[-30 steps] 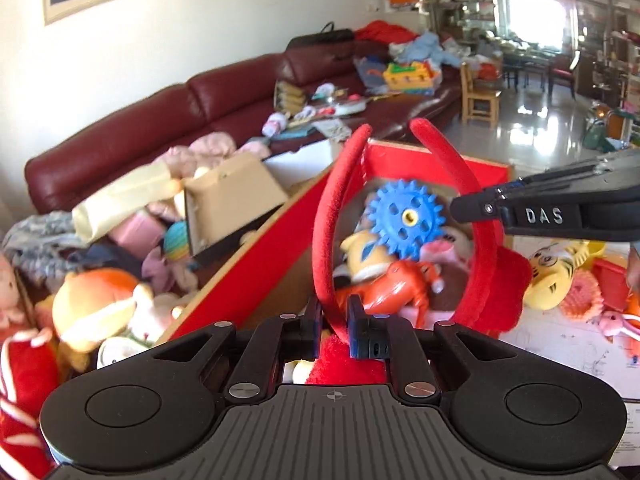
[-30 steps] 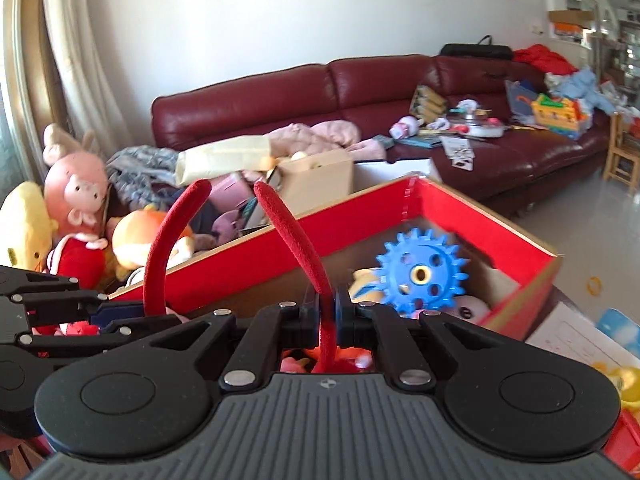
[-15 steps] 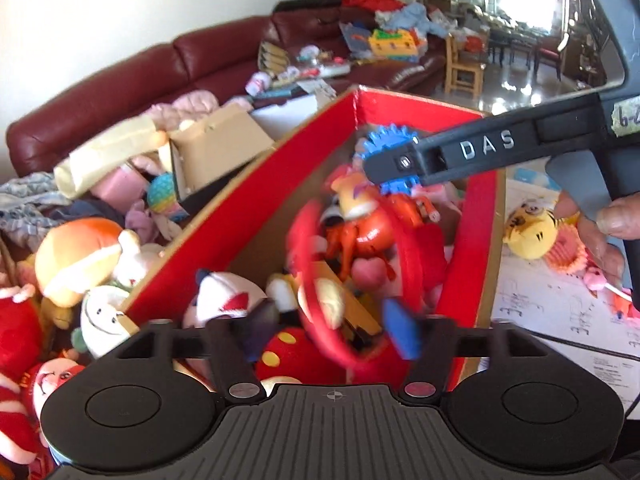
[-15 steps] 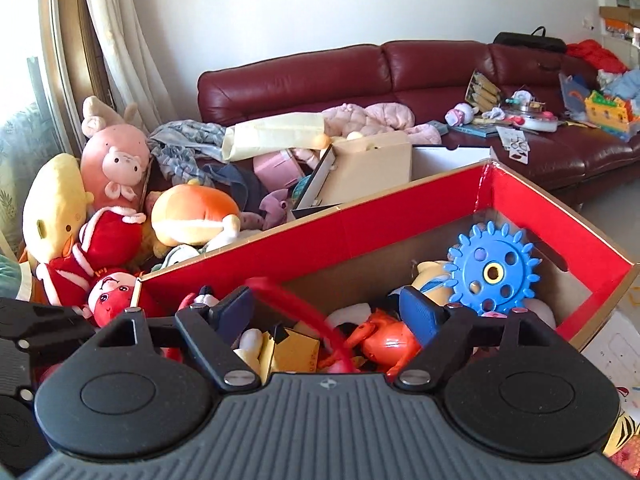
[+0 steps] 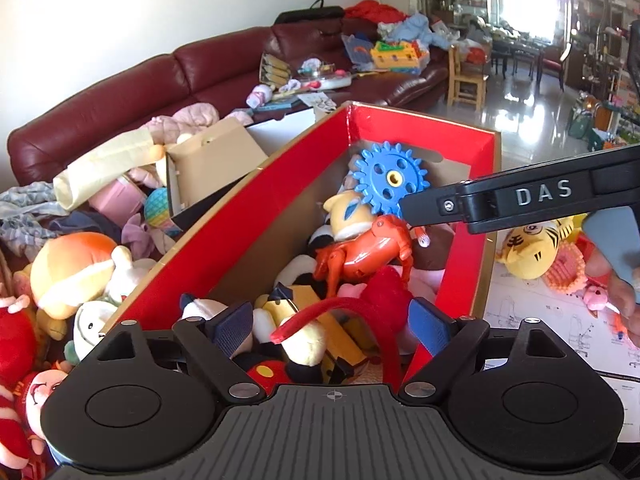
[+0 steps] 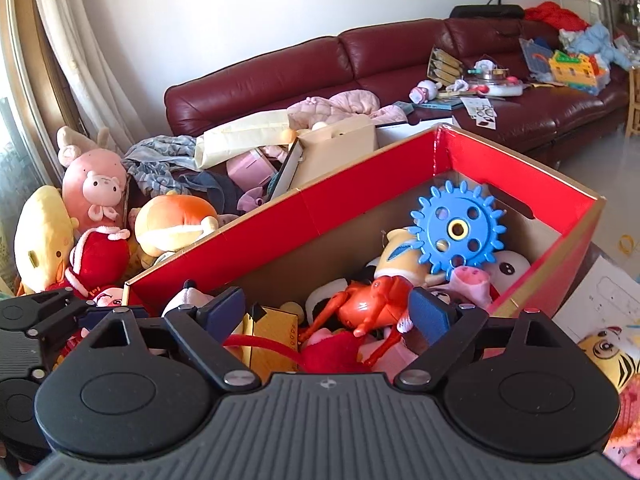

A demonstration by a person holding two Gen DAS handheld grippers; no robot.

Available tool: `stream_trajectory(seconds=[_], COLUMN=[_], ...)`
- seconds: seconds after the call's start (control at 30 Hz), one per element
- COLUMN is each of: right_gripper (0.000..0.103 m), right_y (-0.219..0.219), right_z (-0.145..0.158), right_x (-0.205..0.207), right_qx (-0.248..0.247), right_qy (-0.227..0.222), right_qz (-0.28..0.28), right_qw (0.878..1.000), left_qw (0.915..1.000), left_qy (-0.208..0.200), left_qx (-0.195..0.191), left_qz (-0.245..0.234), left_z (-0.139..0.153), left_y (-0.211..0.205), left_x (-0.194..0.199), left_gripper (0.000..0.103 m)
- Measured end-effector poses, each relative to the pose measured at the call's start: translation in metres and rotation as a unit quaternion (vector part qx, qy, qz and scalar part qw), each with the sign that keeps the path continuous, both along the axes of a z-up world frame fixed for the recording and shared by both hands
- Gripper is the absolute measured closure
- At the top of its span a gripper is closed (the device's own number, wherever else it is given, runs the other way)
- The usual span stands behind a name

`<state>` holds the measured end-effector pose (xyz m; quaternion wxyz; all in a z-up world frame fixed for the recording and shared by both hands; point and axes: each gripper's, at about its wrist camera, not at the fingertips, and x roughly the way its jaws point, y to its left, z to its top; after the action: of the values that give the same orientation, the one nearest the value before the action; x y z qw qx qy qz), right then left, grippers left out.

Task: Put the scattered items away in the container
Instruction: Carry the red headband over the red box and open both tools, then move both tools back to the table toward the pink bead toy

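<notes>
The left tool (image 5: 326,330) is held over the near end of the red box (image 5: 256,216). Its two blue pads are spread wide apart and nothing is gripped between them. The right tool (image 6: 326,314) is held over the same box, and its pads are spread apart too, with nothing gripped.

A red headband (image 5: 360,320) is seen lying in the box, just under the left tool. It rests on top of the other toys and is touched by neither pad. One cut end of the band (image 5: 280,334) is pointed up between the left pads. In the right view the headband (image 6: 276,346) is seen low between the pads.

The box is filled with toys. A blue gear (image 5: 390,180) is leaned up near the far wall. An orange horse (image 5: 360,254) is laid below it, in the middle. A yellow block (image 6: 272,334) and some soft toys are packed at the near end.

A tiger toy (image 5: 532,246) is left outside the box, on a paper sheet (image 5: 532,316) to the right. More plush toys (image 6: 176,228) are piled beside the box on the left. A dark red sofa (image 6: 360,60) with clutter on it is seen behind.
</notes>
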<state>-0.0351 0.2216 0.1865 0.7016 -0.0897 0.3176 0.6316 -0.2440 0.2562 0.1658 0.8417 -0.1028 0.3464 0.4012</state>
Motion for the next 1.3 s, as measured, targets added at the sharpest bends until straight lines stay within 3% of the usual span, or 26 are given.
stream_trajectory(seconds=[0.53,0.9,1.1,1.3], right_gripper=[0.007,0.005,0.005,0.005], right_y=[-0.043,-0.099,-0.151,-0.212], right_z=[-0.006,-0.013,-0.039,-0.081], right_x=[0.028,0.072,0.110,0.149], right_qx=[-0.007,0.017,0.007,-0.036], right_qy=[0.037,0.084,0.119,0.152], right_qz=[-0.049,-0.127,-0.205,-0.323], right_qw=[0.998,0.988,0.972,0.933], left_qw=[0.9987,0.9926,0.9861,0.9790], left_qy=[0.000,0.003,0.005,0.026], left_qx=[0.016,0.030,0.028,0.001], left_qz=[-0.049,-0.118,-0.164,-0.202], left_z=[0.005,0.006,-0.001,-0.032], left_y=[-0.025,-0.059,-0.082,-0.098], left_x=[0.042,0.090,0.126,0.167], left_gripper=[0.009,0.008,0.008,0.007])
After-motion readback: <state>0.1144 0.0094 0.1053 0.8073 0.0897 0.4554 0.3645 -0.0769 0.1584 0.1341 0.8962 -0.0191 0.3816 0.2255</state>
